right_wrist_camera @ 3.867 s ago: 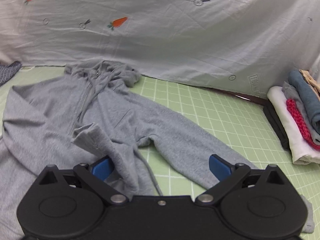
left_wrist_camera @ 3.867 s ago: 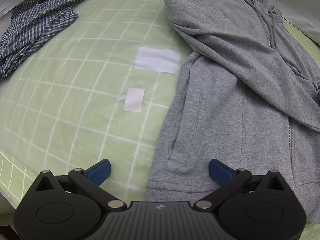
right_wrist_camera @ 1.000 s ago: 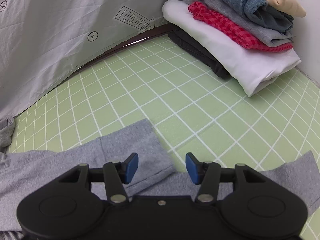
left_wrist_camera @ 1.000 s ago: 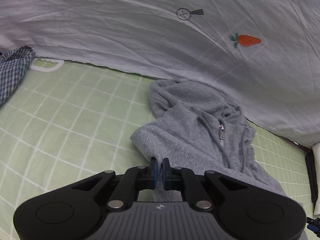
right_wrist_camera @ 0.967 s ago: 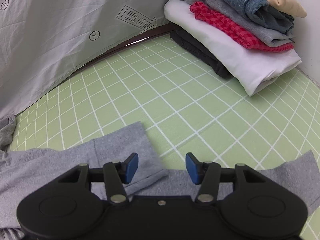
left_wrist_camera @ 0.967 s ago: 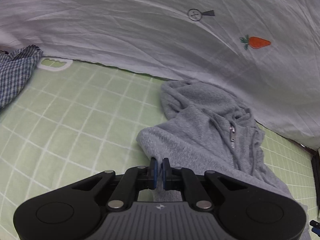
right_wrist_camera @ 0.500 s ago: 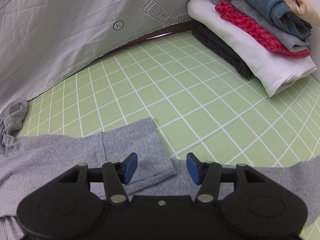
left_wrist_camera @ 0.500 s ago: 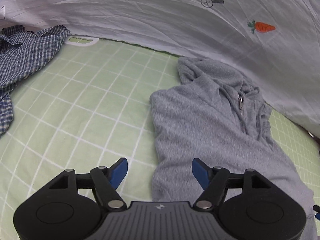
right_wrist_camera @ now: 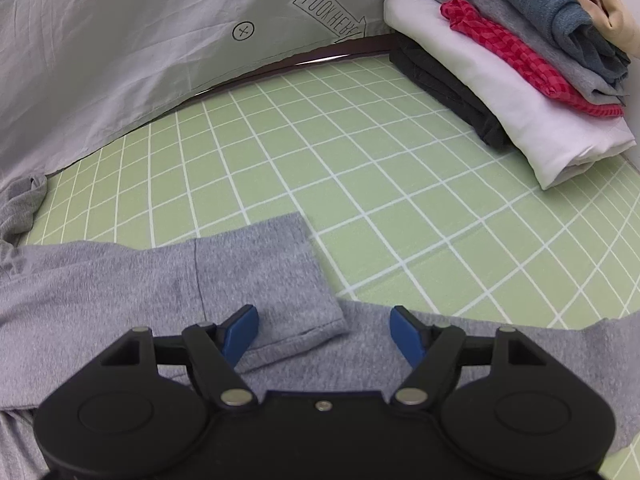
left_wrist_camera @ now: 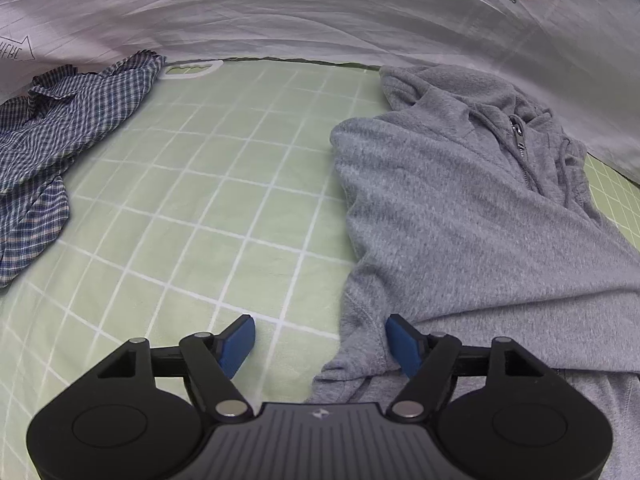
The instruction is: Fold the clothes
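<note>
Released a second ago, the grey hoodie [left_wrist_camera: 472, 216] lies at 2 o'clock, sleeve [right_wrist_camera: 256, 272] folded across (bottom unfolded); left gripper [left_wrist_camera: 320, 346] and right gripper [right_wrist_camera: 324, 334] gape wide, empty.

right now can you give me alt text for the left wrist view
The open left gripper hovers over the left edge of a grey zip hoodie lying on a green grid mat. A crumpled blue plaid shirt lies far left, with a white carrot-print sheet behind.
</note>
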{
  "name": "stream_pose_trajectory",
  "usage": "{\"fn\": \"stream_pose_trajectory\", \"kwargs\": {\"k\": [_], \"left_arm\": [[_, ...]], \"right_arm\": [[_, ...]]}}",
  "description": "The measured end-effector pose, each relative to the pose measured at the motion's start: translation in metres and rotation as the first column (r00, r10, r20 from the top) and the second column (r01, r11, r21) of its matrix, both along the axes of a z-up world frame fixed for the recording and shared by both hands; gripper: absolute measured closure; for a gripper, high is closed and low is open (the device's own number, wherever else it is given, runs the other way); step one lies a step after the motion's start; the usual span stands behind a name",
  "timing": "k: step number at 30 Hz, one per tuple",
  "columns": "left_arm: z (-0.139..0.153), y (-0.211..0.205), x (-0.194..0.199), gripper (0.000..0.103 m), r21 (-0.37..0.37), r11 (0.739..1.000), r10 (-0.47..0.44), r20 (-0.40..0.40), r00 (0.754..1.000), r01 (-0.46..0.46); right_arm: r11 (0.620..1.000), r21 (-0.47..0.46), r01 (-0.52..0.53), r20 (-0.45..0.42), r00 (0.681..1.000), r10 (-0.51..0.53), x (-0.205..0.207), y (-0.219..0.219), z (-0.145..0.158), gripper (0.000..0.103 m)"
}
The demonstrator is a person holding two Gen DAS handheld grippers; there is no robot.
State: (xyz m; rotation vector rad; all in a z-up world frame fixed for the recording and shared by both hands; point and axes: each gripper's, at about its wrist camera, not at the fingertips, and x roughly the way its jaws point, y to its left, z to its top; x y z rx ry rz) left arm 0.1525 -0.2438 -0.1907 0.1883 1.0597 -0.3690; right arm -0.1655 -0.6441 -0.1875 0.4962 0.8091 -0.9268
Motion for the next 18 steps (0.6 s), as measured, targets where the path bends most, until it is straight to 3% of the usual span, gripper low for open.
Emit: {"fn": "stream_pose_trajectory", "kwargs": {"k": [7, 13, 18], "left_arm": [[-0.007, 0.007, 0.003, 0.000, 0.010, 0.999, 0.038, 0.015, 0.999, -0.038], [-0.009, 0.008, -0.001, 0.000, 0.005, 0.998, 0.061, 0.033, 0.998, -0.061], [-0.009, 0.008, -0.003, 0.000, 0.001, 0.997, 0.077, 0.042, 0.996, -0.077]], "right_arm": [[0.995, -0.016, -0.103, -0.001, 0.995, 0.103, 0.010, 0.007, -0.001, 0.085], [0.995, -0.021, -0.102, 0.007, 0.995, 0.102, 0.017, 0.011, 0.005, 0.089], [0.986, -0.062, -0.154, 0.114, 0.980, 0.160, 0.033, 0.032, 0.038, 0.089]]}}
